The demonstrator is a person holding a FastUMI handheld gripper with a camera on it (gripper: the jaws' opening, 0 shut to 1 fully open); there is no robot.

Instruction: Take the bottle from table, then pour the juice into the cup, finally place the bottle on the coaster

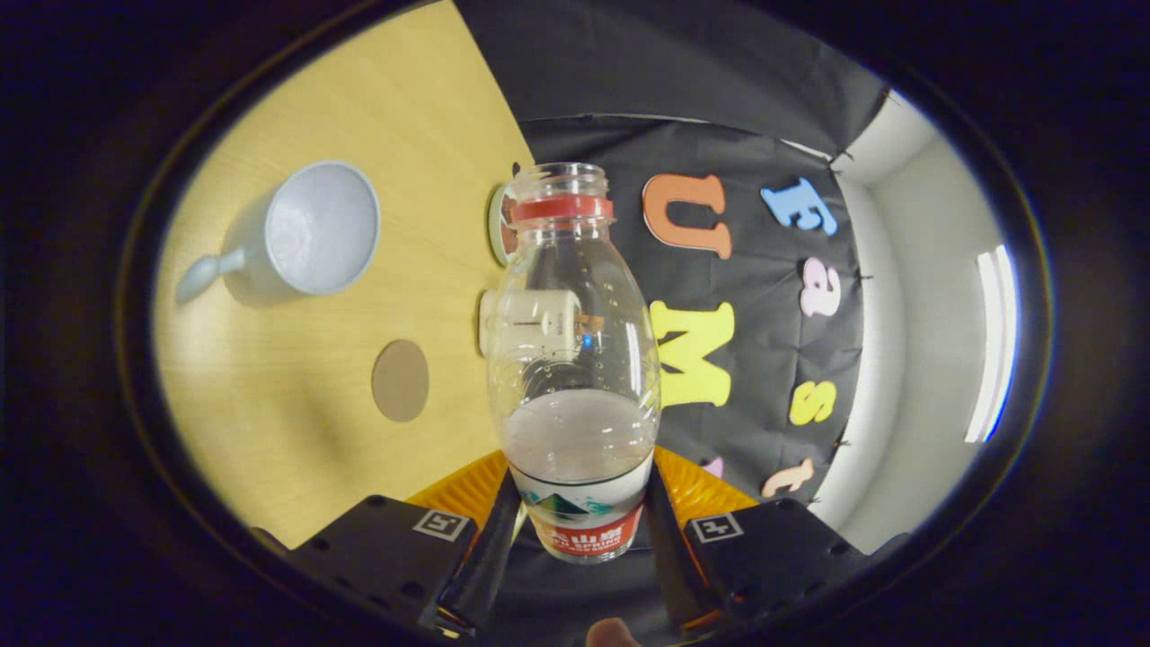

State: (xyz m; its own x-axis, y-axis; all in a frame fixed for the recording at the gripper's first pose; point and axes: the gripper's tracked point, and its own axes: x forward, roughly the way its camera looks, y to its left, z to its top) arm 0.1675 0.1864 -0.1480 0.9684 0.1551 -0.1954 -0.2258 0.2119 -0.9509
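Observation:
A clear plastic bottle [573, 359] with a red neck ring and no cap sits between my fingers, pressed from both sides near its labelled base. My gripper [579, 530] is shut on it. Pale liquid fills only the lower part of the bottle. The whole view is rolled sideways, so the wooden table [359, 117] stands like a wall beside the bottle. On that table a white cup [314, 229] with a handle shows its open mouth, off to the side of the bottle's neck. A round brown coaster [401, 380] lies on the wood between the cup and my fingers.
A small white boxy object [530, 321] and a round pale thing [501, 225] sit at the table's far edge, partly behind the bottle. An orange ribbed surface [467, 490] shows just behind my fingers. The booth's black cloth wall [737, 117] hangs beyond.

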